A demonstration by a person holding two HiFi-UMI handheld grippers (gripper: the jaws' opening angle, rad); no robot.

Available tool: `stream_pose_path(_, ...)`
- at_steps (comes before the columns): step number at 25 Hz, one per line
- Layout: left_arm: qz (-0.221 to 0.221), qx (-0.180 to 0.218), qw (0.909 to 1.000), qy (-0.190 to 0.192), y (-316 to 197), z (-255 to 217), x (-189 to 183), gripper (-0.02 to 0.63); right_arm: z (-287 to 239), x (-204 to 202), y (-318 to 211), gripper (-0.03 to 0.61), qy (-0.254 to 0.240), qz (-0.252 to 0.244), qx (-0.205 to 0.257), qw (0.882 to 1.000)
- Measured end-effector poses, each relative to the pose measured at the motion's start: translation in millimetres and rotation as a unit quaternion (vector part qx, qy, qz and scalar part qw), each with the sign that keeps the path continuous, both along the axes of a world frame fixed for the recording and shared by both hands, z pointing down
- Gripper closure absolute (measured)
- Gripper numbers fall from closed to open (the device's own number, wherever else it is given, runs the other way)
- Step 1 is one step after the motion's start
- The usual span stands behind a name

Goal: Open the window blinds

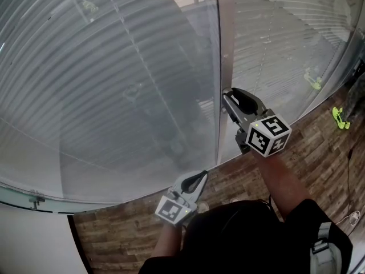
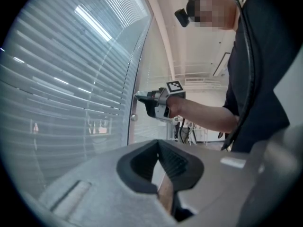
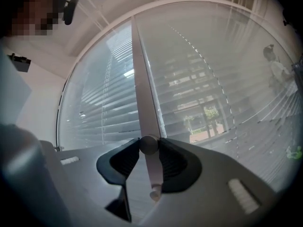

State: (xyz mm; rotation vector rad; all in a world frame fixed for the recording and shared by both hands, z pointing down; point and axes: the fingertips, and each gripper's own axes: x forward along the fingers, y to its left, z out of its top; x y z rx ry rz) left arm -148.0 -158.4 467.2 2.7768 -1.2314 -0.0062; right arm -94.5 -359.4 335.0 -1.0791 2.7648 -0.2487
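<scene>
A wood floor [image 1: 319, 153] runs along the foot of the windows. A small green object [image 1: 340, 119] lies on it at the right, near the glass. A white post [image 1: 219, 67] stands upright between the two panes.

The left gripper [image 1: 203, 174] hangs low over the floor, apart from the glass. Its jaws are together at the tips, with nothing between them. The right gripper [image 1: 228, 96] is up at the post, clamped on a round grey knob [image 3: 148, 144] — both pads press its sides. A white rod [image 3: 154, 174] runs down from the knob to a rounded end, in front of the post.

The blinds [image 1: 114, 84] hang across both panes, on either side of the post. They are thin horizontal grey slats crossed by fine vertical cords. On the right pane the slats are tilted enough that trees [image 3: 210, 115] and a building show through the gaps. On the left pane only bright strips show between the slats — the outside is mostly screened.
</scene>
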Motion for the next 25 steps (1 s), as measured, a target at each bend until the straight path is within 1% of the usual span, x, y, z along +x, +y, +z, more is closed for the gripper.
stream_pose_path(6, 0.003, -0.001, 1.0000, -0.006, -1.0, 2.0, -0.7, 0.609, 0.2, -0.4, -0.1, 0.444, -0.009, -0.002, -0.002, 1.000)
stream_pose_path(17, 0.014, 0.004, 0.9999, -0.005, -6.7, -0.6, 13.7, 0.609, 1.4, -1.3, -1.7, 0.437, 0.003, -0.021, 0.003, 1.000)
stream_pose_path(18, 0.015, 0.004, 0.9999, -0.006, -6.8, -0.9, 14.5, 0.609, 1.0, -1.6, -0.6, 0.435, 0.005, -0.026, 0.005, 1.000)
stream_pose_path(21, 0.016, 0.004, 0.9998, -0.008, -7.3, -0.4, 15.5, 0.609, -1.2, -2.6, 4.3, 0.380, 0.019, -0.043, 0.023, 0.999)
stream_pose_path(25, 0.017, 0.004, 0.9998, -0.008, -9.4, 1.4, 18.7, 0.609, -3.5, -1.1, 8.9, 0.355, 0.065, -0.047, 0.064, 0.995)
